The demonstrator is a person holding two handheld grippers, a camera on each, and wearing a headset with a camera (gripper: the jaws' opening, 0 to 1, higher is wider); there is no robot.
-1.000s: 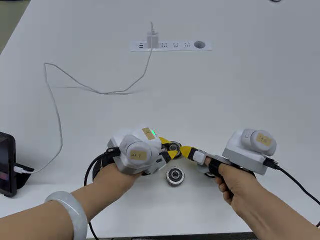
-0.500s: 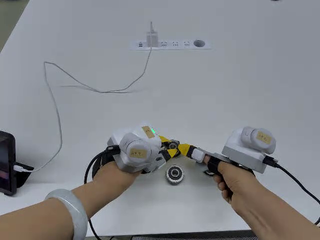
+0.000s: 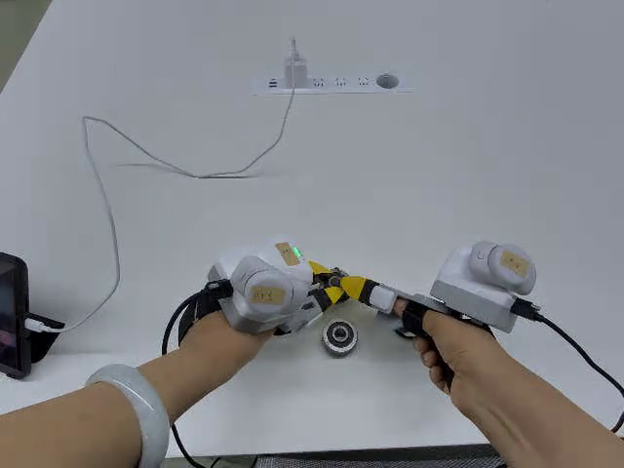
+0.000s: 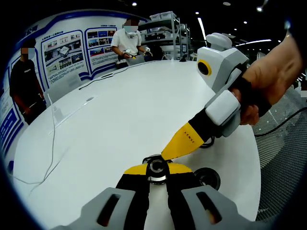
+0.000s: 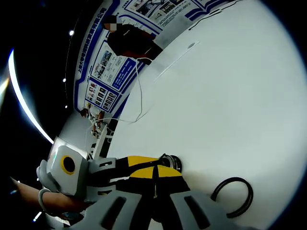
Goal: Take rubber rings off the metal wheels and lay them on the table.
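at the far left edge of the white counter [image 3: 439,175] lies one dark device [image 3: 10,317]. one white cable [image 3: 107,214] runs from it up and across to one white charger [image 3: 295,70], which is plugged into the one power strip [image 3: 331,85] at the far middle. the person's left wrist wears one pale bangle [image 3: 132,400]. there are two claws, one in each hand, and their yellow tips meet at the near middle of the counter. the left claw [image 4: 157,170] is pinching one metal wheel [image 4: 156,164] between its yellow tips and holds it just above the counter. a second wheel [image 3: 338,336], dark at the rim and bright at the hub, lies flat on the counter just near and right of the held one, touching neither claw. the right claw [image 5: 156,171] comes in from the right with its two yellow tips pressed together, their point against the rim of the held wheel; whether it nips the rubber there cannot be told. one black rubber ring [image 5: 232,193] lies flat on the counter under the right claw, apart from both wheels. in the left gripper view two people stand beyond the far side of the counter.
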